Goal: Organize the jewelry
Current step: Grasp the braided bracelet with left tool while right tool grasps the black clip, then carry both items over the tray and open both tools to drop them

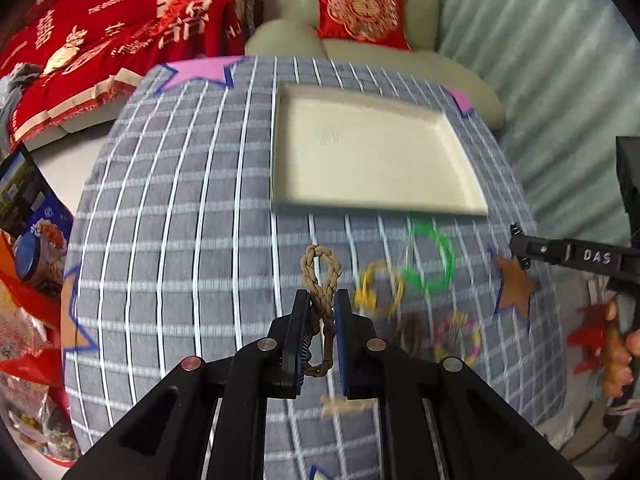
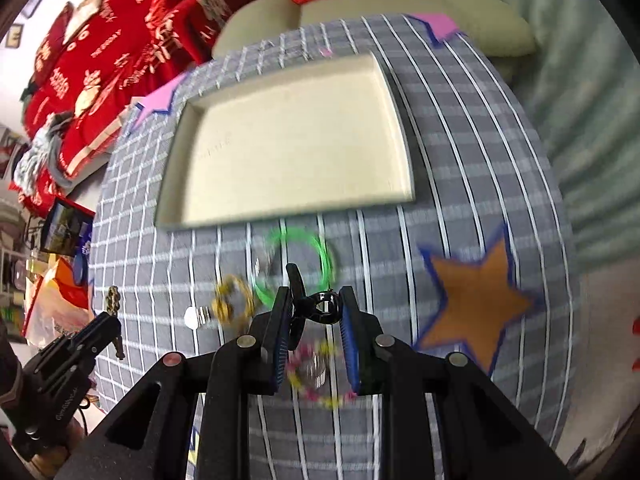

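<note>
Jewelry is mid-sort: you're carrying 2 pieces at once, both lifted above the checked cloth. Your left gripper is pinching the tan braided bracelet, its loop sticking out past the tips. Your right gripper is narrowed around a small black ring-shaped piece, w/ a black stem against the left finger; exact contact is blurry.

Cream tray is sitting ahead w/ nothing visible in it, so I'd judge this as the carry step, approx. early in the task. Next move calls for bringing both over the rim, then releasing low so nothing bounces out.

Still waiting on the cloth: green ring, yellow ring, pink-yellow beaded bracelet.

Readable writing: "DAS" on the right tool's arm. Red blanket lettering is too blurred to read.
</note>
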`<state>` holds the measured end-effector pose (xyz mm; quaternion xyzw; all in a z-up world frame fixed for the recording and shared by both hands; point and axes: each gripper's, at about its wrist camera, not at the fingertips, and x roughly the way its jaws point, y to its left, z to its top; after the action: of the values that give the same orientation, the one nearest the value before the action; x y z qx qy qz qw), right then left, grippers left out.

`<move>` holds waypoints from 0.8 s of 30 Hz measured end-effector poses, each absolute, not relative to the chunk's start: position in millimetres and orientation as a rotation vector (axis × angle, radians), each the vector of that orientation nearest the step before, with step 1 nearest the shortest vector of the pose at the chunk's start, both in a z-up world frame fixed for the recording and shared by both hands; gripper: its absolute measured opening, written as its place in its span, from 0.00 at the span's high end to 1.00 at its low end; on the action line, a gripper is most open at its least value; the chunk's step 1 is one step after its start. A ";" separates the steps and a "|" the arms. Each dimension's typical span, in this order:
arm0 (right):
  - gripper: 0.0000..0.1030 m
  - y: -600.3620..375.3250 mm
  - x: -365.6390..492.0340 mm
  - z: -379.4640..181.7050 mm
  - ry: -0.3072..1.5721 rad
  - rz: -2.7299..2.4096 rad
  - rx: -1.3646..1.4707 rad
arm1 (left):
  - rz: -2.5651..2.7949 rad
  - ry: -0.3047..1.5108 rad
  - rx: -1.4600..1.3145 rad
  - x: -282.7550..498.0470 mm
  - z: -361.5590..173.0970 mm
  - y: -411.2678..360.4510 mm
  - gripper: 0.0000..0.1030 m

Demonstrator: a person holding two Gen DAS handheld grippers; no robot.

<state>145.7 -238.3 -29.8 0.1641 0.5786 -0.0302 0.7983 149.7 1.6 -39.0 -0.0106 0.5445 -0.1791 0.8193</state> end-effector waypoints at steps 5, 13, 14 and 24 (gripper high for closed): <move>0.75 -253.0 196.1 -31.2 1.232 -0.024 0.317 | -0.349 1.129 -0.027 199.6 -36.0 -16.5 0.78; 0.75 -270.7 260.4 -57.8 1.250 0.012 0.315 | -0.326 1.120 0.007 265.0 -58.2 -59.1 0.78; 0.75 -272.3 266.6 -61.2 1.253 0.013 0.318 | -0.319 1.122 0.027 273.4 -63.5 -65.9 0.78; 0.75 -279.8 306.4 -102.6 1.299 0.012 0.296 | -0.276 1.161 0.121 315.2 -109.9 -100.7 0.78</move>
<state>306.4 -279.8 -102.6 0.1375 0.6023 0.0058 0.7863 315.2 -100.7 -109.9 0.0571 0.5462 -0.1298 0.8256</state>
